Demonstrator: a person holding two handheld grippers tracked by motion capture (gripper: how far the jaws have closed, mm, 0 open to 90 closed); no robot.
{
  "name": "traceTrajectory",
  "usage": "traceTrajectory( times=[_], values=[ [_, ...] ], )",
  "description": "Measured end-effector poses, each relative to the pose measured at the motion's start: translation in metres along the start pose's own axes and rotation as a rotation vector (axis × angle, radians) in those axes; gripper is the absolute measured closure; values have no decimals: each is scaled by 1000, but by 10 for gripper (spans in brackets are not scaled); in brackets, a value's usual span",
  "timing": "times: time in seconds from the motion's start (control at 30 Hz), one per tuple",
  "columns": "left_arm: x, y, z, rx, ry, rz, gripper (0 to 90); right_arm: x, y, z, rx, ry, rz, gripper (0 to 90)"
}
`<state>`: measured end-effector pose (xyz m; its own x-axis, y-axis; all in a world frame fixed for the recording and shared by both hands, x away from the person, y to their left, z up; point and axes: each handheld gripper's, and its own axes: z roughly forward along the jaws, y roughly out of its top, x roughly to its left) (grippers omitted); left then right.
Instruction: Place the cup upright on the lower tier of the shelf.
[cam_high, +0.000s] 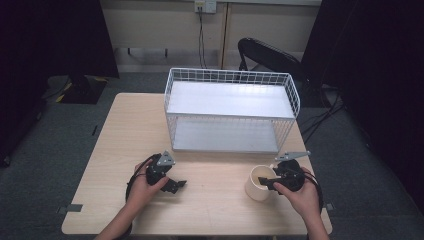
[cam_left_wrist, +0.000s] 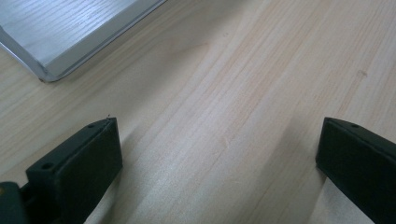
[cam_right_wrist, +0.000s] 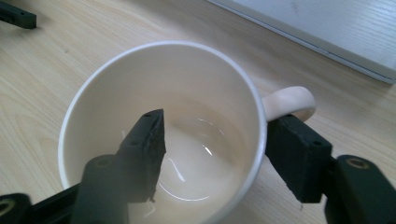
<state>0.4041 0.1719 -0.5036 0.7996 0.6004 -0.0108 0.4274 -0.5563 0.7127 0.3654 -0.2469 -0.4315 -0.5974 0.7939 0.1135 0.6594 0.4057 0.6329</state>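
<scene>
Standing upright on the table (cam_high: 120, 150), the mug (cam_high: 259, 185) sits near the front right, just ahead of the white wire rack (cam_high: 232, 107) and well apart from its lower shelf. The right gripper (cam_high: 274, 182) straddles the mug's wall: in the right gripper view one jaw hangs inside the mug (cam_right_wrist: 163, 140) above its glossy bottom, the other sits outside, just beside the rim and next to the handle (cam_right_wrist: 292, 100). The outer jaw looks to be at the wall or very near it; the inner jaw stands clear, with a gap to the wall (so the rim is between the jaws but not clamped). The handle points toward the rack's shelf edge (cam_right_wrist: 327, 37).

The left gripper (cam_high: 175, 184) rests low over the table at the front left, held in the person's left hand (cam_high: 145, 187). In the left gripper view its jaws stand wide apart over bare wood (cam_left_wrist: 224, 116), nothing between them, with a corner of the shelf (cam_left_wrist: 65, 32) beyond.
</scene>
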Motion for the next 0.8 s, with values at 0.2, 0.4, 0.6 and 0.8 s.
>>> traceTrajectory(
  times=[0.2, 0.4, 0.6, 0.8],
  values=[
    [0, 0, 0, 0, 0, -1, 0, -1, -1, 2, 4, 4, 9, 474],
    [0, 0, 0, -1, 0, -1, 0, -2, -2, 5, -2, -14, 6, 581],
    [0, 0, 0, 0, 0, 0, 0, -1, -3, 7, -7, -24, -14, 649],
    [0, 0, 0, -1, 0, -1, 0, -1, -4, 5, -44, 1, -8, 766]
  ],
)
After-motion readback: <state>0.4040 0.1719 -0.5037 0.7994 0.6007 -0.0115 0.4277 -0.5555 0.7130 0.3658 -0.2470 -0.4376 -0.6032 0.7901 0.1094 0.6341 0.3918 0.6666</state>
